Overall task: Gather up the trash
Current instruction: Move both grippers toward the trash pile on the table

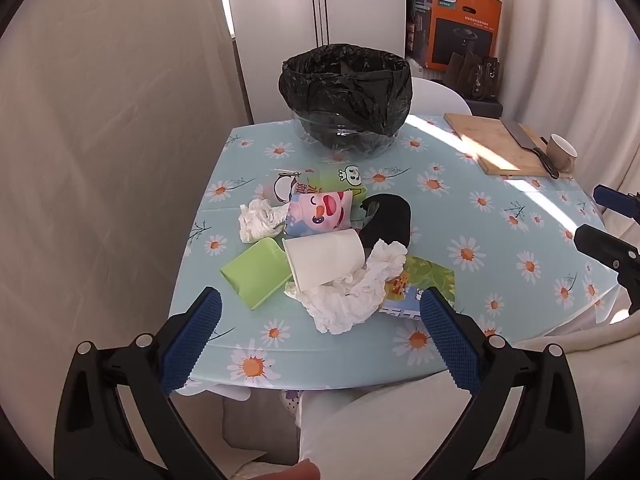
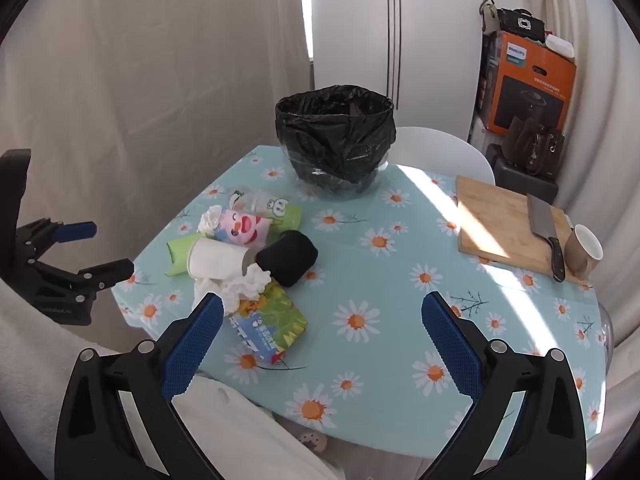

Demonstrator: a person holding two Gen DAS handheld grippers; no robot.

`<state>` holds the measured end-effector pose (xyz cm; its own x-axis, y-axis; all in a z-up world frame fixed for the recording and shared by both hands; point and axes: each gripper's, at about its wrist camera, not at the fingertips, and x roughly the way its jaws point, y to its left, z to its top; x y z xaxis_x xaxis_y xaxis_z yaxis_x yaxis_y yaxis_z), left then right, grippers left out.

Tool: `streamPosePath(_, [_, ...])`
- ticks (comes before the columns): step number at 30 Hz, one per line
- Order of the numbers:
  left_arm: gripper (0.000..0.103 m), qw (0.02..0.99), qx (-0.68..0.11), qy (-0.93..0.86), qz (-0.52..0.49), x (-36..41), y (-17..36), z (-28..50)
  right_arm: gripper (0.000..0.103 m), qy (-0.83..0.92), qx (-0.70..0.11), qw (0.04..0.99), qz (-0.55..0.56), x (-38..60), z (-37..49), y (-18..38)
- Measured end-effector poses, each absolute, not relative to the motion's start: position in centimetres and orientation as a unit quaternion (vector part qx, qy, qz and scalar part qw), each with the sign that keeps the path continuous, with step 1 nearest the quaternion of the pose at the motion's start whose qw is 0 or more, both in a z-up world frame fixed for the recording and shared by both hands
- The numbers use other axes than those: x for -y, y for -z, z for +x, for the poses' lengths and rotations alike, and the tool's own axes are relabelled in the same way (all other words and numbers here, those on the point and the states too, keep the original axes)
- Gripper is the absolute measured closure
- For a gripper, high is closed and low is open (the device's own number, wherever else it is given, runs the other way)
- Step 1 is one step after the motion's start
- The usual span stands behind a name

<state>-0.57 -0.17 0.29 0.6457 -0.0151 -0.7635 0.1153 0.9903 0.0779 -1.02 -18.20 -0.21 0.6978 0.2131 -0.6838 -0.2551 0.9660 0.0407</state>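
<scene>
My left claw: spread wide, holding nothing
My right claw: spread wide, holding nothing
Trash pile: on tabletop
Bin: behind pile

Orange box: we read "PHILIPS" in white on a blue-green panel near its top.
Snack packets: we see printed characters, too small and blurred for us to read.

My table, daisy cloth: lined bin at back, trash heap near me, cutting board right.
</scene>
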Motion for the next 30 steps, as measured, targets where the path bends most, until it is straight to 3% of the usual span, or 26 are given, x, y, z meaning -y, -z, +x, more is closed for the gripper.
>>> streamPosePath(30, [0.006,0.905,-0.419,0.041,0.066,1.2,0.2,-1.4,0.008,-0.149,-0.389,0.909,-0.030,17.7,-0.8,0.6])
